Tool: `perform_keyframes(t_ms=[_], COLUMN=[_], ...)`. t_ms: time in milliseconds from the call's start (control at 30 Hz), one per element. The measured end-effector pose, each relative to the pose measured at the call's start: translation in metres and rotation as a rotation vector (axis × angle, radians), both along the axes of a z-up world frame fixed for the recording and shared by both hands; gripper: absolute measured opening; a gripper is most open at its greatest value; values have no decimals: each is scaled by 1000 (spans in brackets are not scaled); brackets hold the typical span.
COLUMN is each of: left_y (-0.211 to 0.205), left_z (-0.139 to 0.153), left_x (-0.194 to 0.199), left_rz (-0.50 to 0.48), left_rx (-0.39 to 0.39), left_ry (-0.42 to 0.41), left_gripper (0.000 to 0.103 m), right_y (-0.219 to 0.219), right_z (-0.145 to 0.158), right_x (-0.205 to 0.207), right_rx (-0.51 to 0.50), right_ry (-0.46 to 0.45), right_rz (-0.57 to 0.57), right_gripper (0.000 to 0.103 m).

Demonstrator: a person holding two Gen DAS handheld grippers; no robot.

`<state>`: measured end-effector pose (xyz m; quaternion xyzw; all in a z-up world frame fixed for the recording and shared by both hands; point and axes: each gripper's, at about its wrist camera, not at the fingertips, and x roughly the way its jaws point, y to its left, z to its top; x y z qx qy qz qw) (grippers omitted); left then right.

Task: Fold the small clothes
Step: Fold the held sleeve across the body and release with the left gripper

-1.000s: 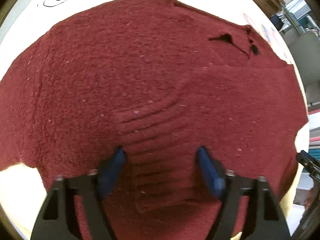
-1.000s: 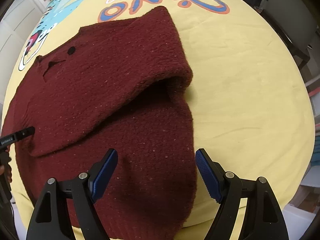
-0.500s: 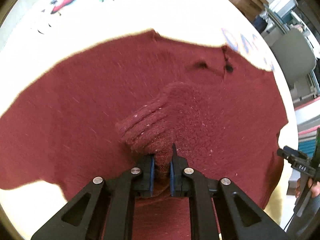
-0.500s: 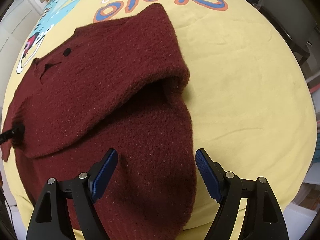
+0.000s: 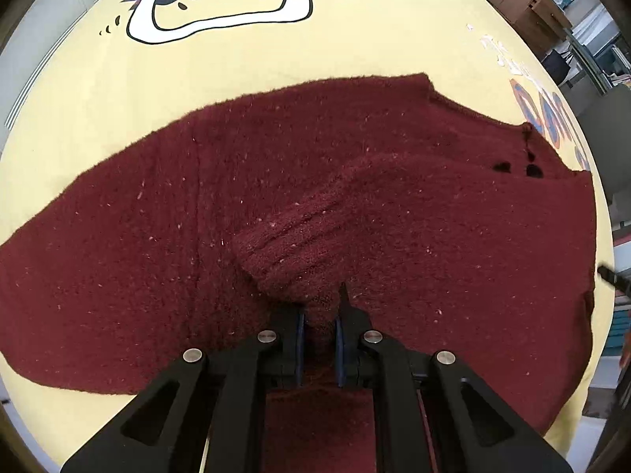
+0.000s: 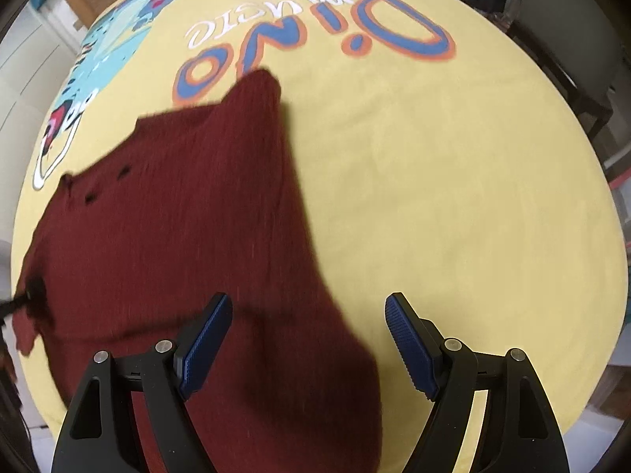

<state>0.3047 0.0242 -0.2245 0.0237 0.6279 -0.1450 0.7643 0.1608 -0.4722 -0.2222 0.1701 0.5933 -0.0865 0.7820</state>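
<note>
A dark red knitted sweater (image 5: 394,205) lies spread on a yellow printed cloth (image 5: 197,79). My left gripper (image 5: 318,315) is shut on the ribbed cuff of a sleeve (image 5: 288,244) that lies folded across the sweater body, and holds it lifted a little. In the right wrist view the sweater (image 6: 177,216) fills the lower left, and my right gripper (image 6: 307,335) is open and empty above its right edge. Two small dark buttons (image 5: 516,167) show near the neckline.
The yellow cloth (image 6: 453,197) carries a "Dino" print (image 6: 315,39) and a cartoon figure (image 5: 236,0). Cardboard boxes (image 5: 528,4) and furniture stand beyond the far right edge. The other gripper's tip (image 5: 613,278) shows at the right edge.
My left gripper closed on the sleeve cuff and has pulled back with it. My right gripper has moved back and right from the sweater, still open; the sweater's raised fold has flattened.
</note>
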Motion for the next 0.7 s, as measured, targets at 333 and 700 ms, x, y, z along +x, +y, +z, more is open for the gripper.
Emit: perform_keyframes(t_ms=[333, 700], left_y=[-5, -33], left_z=[2, -16], left_x=[-10, -17], left_rz=[-35, -54], left_rx=[32, 52], left_ry=[-36, -59], left_gripper=[10, 11], right_y=[4, 3], right_z=[-40, -32], right_x=[50, 44], right_rx=[163, 14], right_ry=[55, 26], right_rz=[30, 39], right_gripper=[29, 15])
